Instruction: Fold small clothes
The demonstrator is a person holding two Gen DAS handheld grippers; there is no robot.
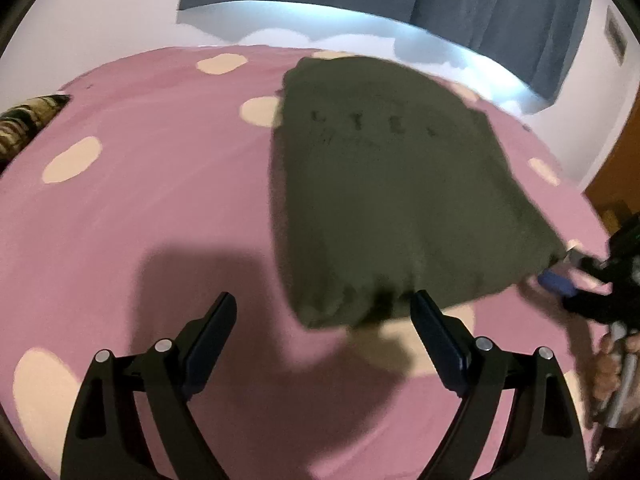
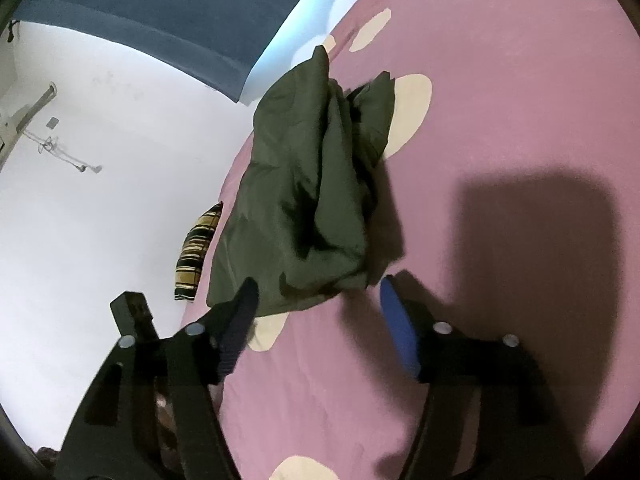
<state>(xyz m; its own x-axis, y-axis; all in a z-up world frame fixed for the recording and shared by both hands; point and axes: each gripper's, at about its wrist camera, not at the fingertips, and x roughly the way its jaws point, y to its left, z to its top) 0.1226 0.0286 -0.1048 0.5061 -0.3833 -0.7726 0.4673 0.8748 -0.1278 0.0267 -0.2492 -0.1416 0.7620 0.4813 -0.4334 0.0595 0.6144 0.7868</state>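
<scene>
Nearest the lens, our left tool [image 1: 322, 316] hangs with its two dark fingers spread wide over the pink bedspread [image 1: 160, 184], gripping nothing; its right finger tip sits just at the near hem of the olive-green garment [image 1: 384, 184], a spacing that reads as ready to take a corner rather than as a hold. Our right tool [image 2: 318, 300] is likewise splayed, blue pad [image 2: 398, 332] on one side and dark ribbed pad [image 2: 236, 330] on the other, with the garment's near edge [image 2: 296, 208] lying between and just ahead of the tips; no cloth is pinched there.

The garment lies on the bed, roughly folded into a block from the left view, faint dark lettering across its upper face. From the right view it looks looser, with bunched layers standing up along one side, so we judge the fold unfinished and in need of squaring. Both tools sit low at the near edge, probably to grasp that edge for the next fold.

Beyond lie cream spots [image 1: 72, 160] on the spread, a striped brown cushion [image 2: 198, 252] at the bed's edge, then white wall and blue curtain [image 1: 480, 4].
</scene>
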